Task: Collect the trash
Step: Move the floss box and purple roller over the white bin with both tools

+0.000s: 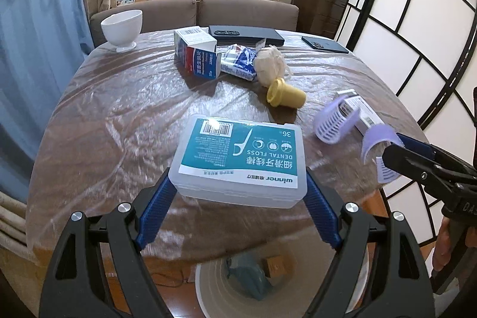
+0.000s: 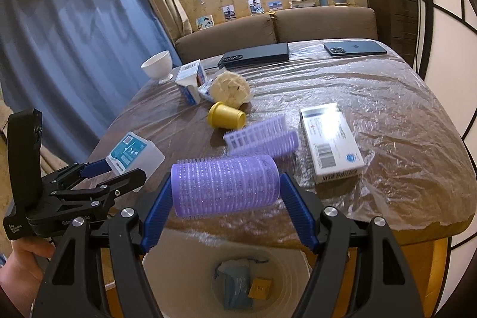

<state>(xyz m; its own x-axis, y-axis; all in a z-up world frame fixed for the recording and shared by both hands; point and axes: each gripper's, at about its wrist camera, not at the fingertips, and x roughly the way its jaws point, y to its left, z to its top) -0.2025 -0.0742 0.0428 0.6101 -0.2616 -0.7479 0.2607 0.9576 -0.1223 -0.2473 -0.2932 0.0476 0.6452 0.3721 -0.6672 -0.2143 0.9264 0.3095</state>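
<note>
My left gripper (image 1: 238, 192) pinches a clear plastic dental floss box with a teal label (image 1: 240, 158). My right gripper (image 2: 225, 195) clamps a purple bristly cylindrical hair roller (image 2: 225, 184). At six o'clock below, a white round bin (image 2: 286, 285) holds scraps.

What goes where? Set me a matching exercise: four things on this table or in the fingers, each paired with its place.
Things:
1. dental floss box
2. purple hair roller
3. white bowl
4. yellow cup

Places:
A. lying on its side mid-table, beside the cream puff
B. between the left gripper fingers
C. standing at the table's far left corner
D. between the right gripper fingers, above the bin

Pairs: 1-B, 2-D, 3-C, 4-A
</note>
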